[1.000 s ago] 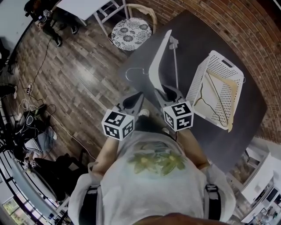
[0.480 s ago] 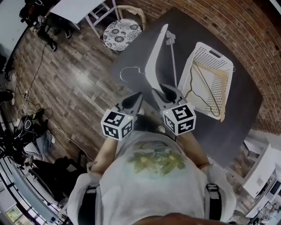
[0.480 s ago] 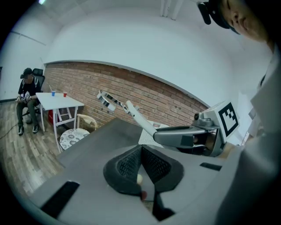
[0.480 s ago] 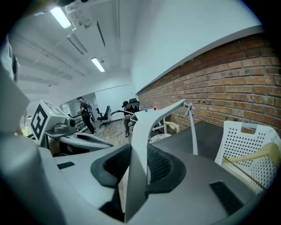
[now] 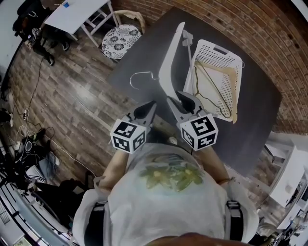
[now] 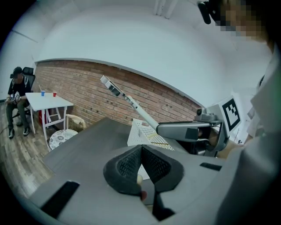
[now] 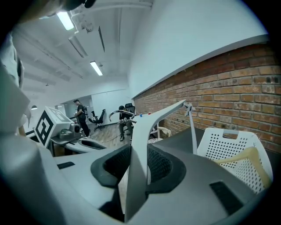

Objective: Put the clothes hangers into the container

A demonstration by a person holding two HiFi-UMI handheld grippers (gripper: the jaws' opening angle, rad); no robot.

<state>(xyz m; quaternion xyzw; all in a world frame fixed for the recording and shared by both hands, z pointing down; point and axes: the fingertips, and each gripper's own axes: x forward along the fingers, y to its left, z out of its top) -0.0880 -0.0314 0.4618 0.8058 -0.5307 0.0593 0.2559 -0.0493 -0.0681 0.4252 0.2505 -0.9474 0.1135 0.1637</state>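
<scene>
The white clothes hanger is in the air over the dark desk, one end of it pinched between the fingers of the right gripper. From there it slants up and away, its metal hook sticking out to the left and its thin lower bar running alongside the left rim of the container. In the right gripper view the flat white arm stands upright between the two dark ribbed pads, which press on it from both sides

The container is a white perforated basket standing on the desk, to the right of the held hanger. Wooden hangers already lie in it, propped against its walls

The left gripper hangs just to the left of the right one and grips nothing; in its own view its fingers are pressed together at the tips

Beyond the desk's far corner stands a chair with a round patterned seat, next to a white table, on a wooden plank floor. A brick wall runs behind the desk
</scene>
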